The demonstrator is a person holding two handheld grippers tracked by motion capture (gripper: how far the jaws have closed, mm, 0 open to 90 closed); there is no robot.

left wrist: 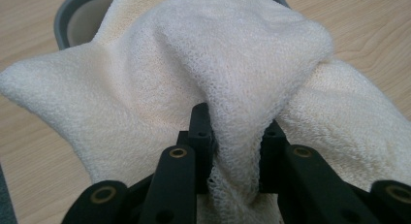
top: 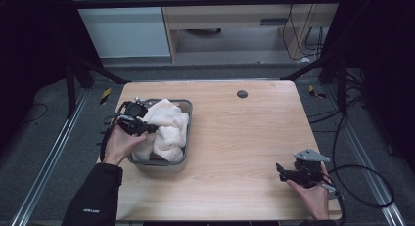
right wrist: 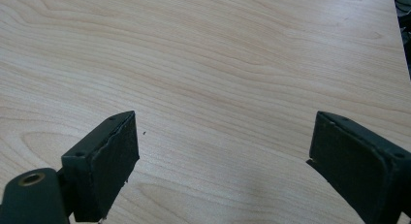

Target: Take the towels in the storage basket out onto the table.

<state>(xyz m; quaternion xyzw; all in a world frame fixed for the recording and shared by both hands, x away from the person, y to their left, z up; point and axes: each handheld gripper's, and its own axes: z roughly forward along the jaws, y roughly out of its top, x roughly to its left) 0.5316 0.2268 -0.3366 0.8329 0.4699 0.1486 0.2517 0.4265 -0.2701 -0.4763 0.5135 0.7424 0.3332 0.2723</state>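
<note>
Left gripper (top: pixel 145 127) is pinching a fold of the cream towel (top: pixel 166 128); in the left gripper view the black jaws are pressing a bunched ridge of the knit cloth (left wrist: pixel 232 151) between them, with the fabric draping away above and to both sides. The person's left hand (top: pixel 120 145) is holding that gripper at the left edge of the grey bin (top: pixel 161 166), jaws pointing toward the towel.

The towel is sitting mostly inside the grey bin, heaped above its rim, with one part hanging over the bin's near-left edge beside the gripper. The bin is standing on the left half of the wooden table (top: pixel 235 138), near its left edge. In the left gripper view a curve of the bin's rim (left wrist: pixel 65 20) is showing behind the cloth at upper left.

Right gripper (top: pixel 280 171) is lying low near the table's near-right corner, held in the person's right hand (top: pixel 313 194), well apart from bin and towel. Its jaws are standing spread wide; in the right gripper view bare wood grain (right wrist: pixel 218 88) is lying between them and nothing is being gripped.

A small dark round disc (top: pixel 242 94) is sitting on the far part of the table.
</note>
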